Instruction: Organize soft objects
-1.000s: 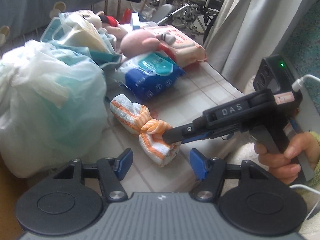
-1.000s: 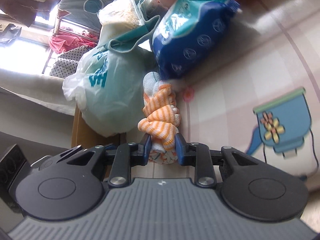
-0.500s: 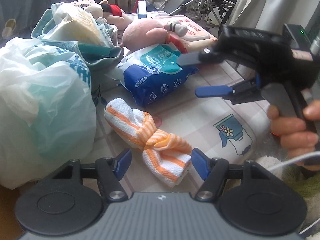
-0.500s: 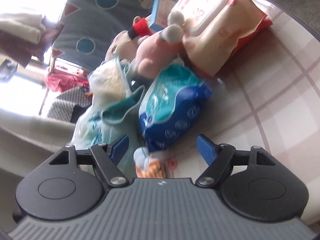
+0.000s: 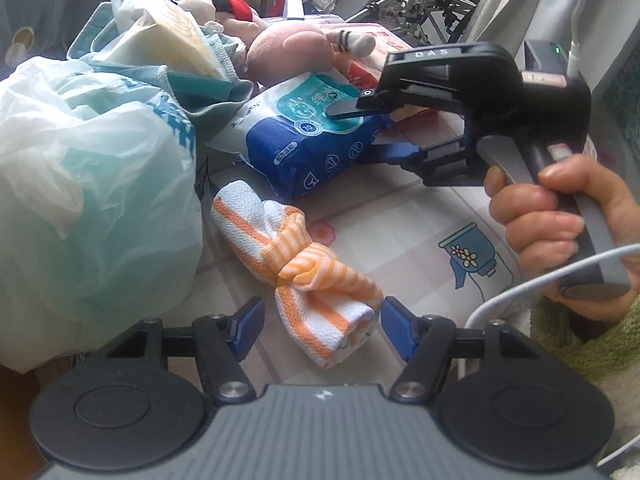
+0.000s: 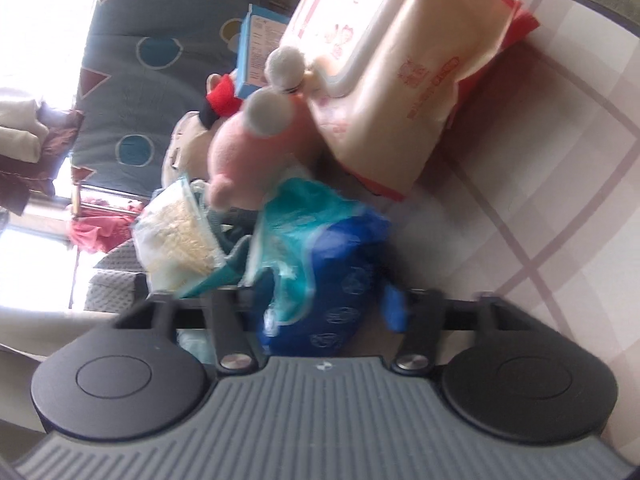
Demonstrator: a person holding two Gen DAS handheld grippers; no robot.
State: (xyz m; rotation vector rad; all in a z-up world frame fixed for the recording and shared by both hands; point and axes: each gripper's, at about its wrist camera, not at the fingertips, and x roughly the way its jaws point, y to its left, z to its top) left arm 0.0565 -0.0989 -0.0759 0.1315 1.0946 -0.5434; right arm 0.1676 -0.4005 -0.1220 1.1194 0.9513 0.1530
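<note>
Left claw [image 5: 318, 322], seen from its own wrist camera, stood released: its two blue-tipped fingers [image 5: 249, 322] flanked the near end of the knotted orange-and-white striped cloth [image 5: 298, 268] without pressing on it. That cloth lay flat on the bench [image 5: 404, 240], a surface covered in a pale checked sheet printed with a blue flowerpot [image 5: 472, 256]. Largest among the surrounding things was the bulging translucent white-and-green plastic bag [image 5: 88, 184], which filled the left of the view and sat just beside the cloth. Behind it rested a cream wet-wipe pack with red print [image 6: 400, 80], then the blue-and-teal soft plastic tissue pack [image 5: 308, 136], lying just beyond the cloth's far end. A pink plush toy with white-tipped ears [image 6: 248, 156] leaned on the tissue pack's far side, touching the wet-wipe pack. Right claw [image 5: 362, 132], gripped by a hand [image 5: 560, 232] in a green fleecy sleeve [image 5: 580, 336], was rolled on its side with the tissue pack between its fingers; its jaws were closing, one finger on the pack's top face, the other along its near edge. Whether both pads already pressed the pack cannot be told, the right wrist view being blurred.
</note>
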